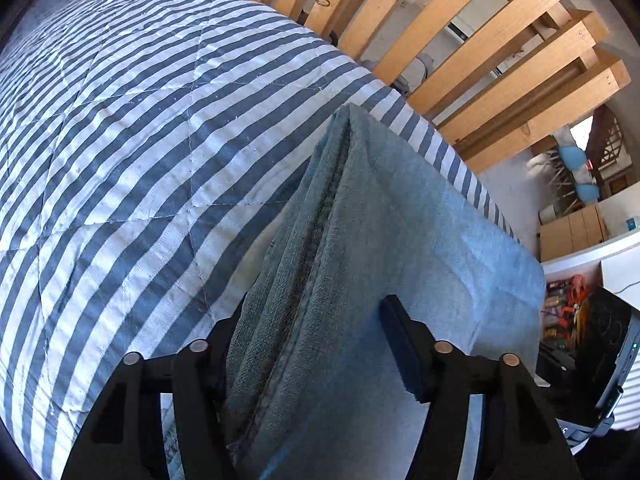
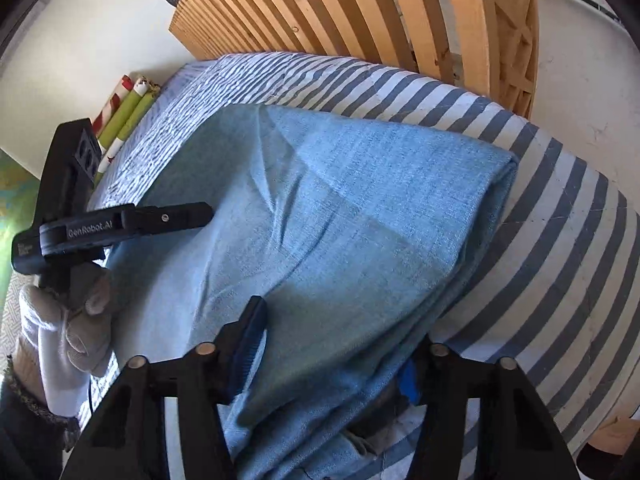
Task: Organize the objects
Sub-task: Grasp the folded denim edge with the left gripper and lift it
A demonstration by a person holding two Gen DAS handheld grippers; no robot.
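Left wrist view: folded blue terry-cloth towel (image 1: 400,240) lies on the bed's blue-and-white striped quilted cover (image 1: 120,140). Its stacked, fuzzy fold edges rise as a ridge between the fingers of the left claw (image 1: 316,344). The right pad stands clear on top of the cloth; the left finger is hidden behind the fold, so cannot tell whether it is clenched on the towel. Only this view shows the white shelf with colourful clutter (image 1: 564,312) at far right. Pale wooden slatted headboard (image 1: 440,40) runs behind the bed.

Right wrist view: same towel (image 2: 340,220), here seen broad and flat with soft creases and a rounded fold at right. Towel cloth passes between the fingers of the right claw (image 2: 328,352); the right pad is buried under it, so grip unclear. Only here: the left claw (image 2: 172,216) from the side, held by a white-gloved hand (image 2: 68,328), its tip over the towel. Rolled wrapping paper, green and red-white (image 2: 124,112), lies beside the bed.
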